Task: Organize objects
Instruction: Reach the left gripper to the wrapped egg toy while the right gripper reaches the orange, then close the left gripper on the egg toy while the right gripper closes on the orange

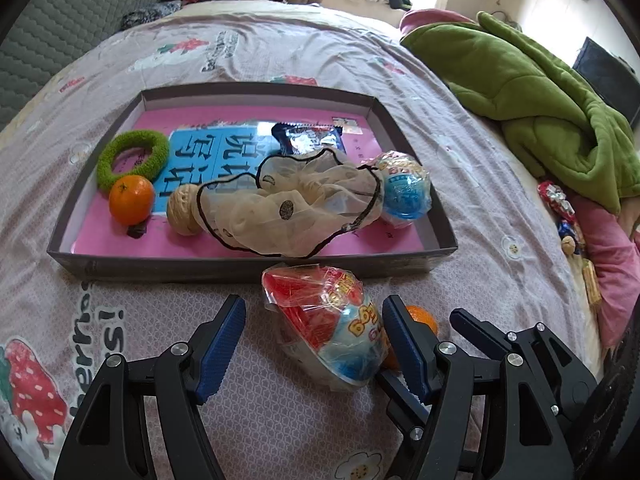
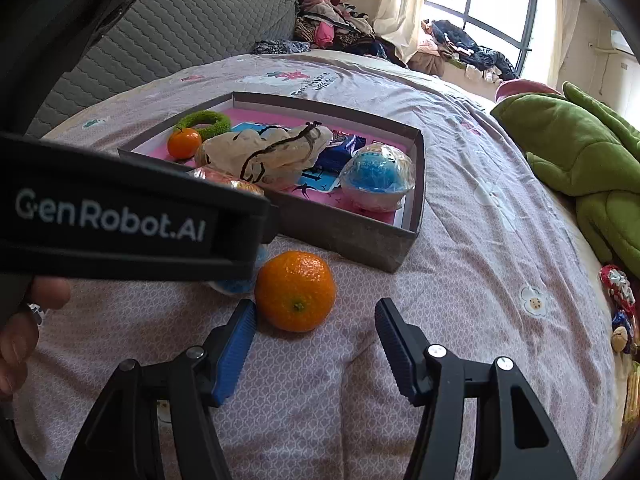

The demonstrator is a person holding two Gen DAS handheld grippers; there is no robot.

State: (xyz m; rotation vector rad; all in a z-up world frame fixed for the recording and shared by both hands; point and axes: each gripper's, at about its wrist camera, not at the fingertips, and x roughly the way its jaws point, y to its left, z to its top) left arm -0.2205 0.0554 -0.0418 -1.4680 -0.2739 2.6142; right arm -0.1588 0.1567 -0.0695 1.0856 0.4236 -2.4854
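Observation:
In the left wrist view a wrapped red-and-blue toy egg (image 1: 328, 320) lies on the bedsheet just in front of the grey box (image 1: 248, 268). My left gripper (image 1: 313, 305) is open around the egg; its right finger (image 1: 404, 344) sits against the wrapper and the left one stands apart. In the right wrist view a loose orange (image 2: 296, 290) rests on the sheet at the tips of my open right gripper (image 2: 316, 307), closer to the left finger (image 2: 236, 344). The box holds a green ring (image 1: 132, 156), another orange (image 1: 131, 199), a walnut (image 1: 182, 208), a sheer cream cloth (image 1: 296, 208) and a blue wrapped ball (image 1: 404, 196).
The left gripper's black body (image 2: 120, 220) crosses the right wrist view, with a person's hand (image 2: 20, 332) below it. A green blanket (image 1: 540, 120) is heaped at the right, with sweets and small items (image 1: 556, 200) along the bed's edge. A grey headboard (image 2: 180, 20) and piled clothes (image 2: 340, 28) stand behind.

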